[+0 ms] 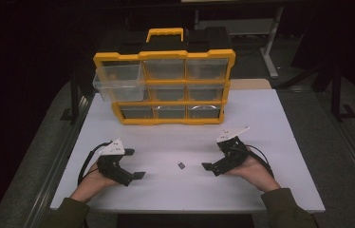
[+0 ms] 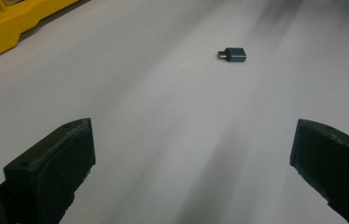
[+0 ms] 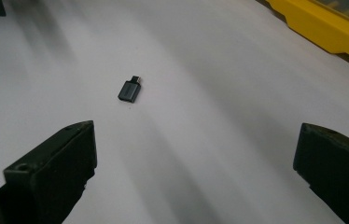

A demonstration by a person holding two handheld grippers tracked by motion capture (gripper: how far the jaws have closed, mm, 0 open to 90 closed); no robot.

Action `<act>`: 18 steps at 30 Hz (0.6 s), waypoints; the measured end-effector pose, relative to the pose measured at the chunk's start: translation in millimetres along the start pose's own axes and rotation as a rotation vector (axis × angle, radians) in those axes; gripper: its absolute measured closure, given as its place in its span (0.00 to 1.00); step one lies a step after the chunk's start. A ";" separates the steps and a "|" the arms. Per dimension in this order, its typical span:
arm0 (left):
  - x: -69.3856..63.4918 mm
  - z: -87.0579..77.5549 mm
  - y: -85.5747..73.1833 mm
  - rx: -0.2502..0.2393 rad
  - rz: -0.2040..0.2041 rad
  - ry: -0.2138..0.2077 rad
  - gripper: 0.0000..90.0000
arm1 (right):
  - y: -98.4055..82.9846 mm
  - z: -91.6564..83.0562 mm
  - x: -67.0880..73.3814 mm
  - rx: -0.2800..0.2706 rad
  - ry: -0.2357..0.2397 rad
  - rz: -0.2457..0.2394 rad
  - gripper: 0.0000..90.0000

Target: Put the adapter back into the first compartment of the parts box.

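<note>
Our forearms enter at bottom edge, each hand resting on white table (image 1: 280, 142). We hold left gripper (image 1: 135, 164) and right gripper (image 1: 213, 164) with jaws spread wide, empty. Small dark adapter (image 1: 181, 165) lies flat on table between them, nearer right gripper, touching neither. Behind it we see yellow organiser (image 1: 163, 88), top-left drawer (image 1: 118, 81) pulled out.

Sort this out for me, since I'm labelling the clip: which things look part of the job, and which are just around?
Likely in play, as a guess:
- small dark adapter, lying between both grippers
- left gripper, open
- right gripper, open
- yellow drawer organiser, one clear drawer pulled out

Just around:
- white table
- grey frame leg behind
</note>
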State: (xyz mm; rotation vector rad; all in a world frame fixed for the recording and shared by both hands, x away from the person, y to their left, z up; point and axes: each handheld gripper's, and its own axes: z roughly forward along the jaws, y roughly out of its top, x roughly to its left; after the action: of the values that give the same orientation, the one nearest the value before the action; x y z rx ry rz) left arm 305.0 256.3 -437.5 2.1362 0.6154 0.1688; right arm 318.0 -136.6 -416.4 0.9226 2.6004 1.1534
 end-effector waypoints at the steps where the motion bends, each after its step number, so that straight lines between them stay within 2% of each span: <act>1: 0.0 0.0 0.0 0.000 0.000 0.000 0.00 | 0.0 0.0 0.0 0.000 0.000 0.000 0.00; 18: -1.0 1.0 0.1 0.001 -0.001 -0.002 0.00 | 15.8 12.5 3.8 0.001 0.020 -0.023 0.00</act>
State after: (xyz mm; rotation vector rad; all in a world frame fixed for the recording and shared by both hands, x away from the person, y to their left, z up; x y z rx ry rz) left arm 304.5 255.0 -438.0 2.1365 0.6147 0.1658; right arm 327.0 -118.4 -413.4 0.8836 2.6206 1.1619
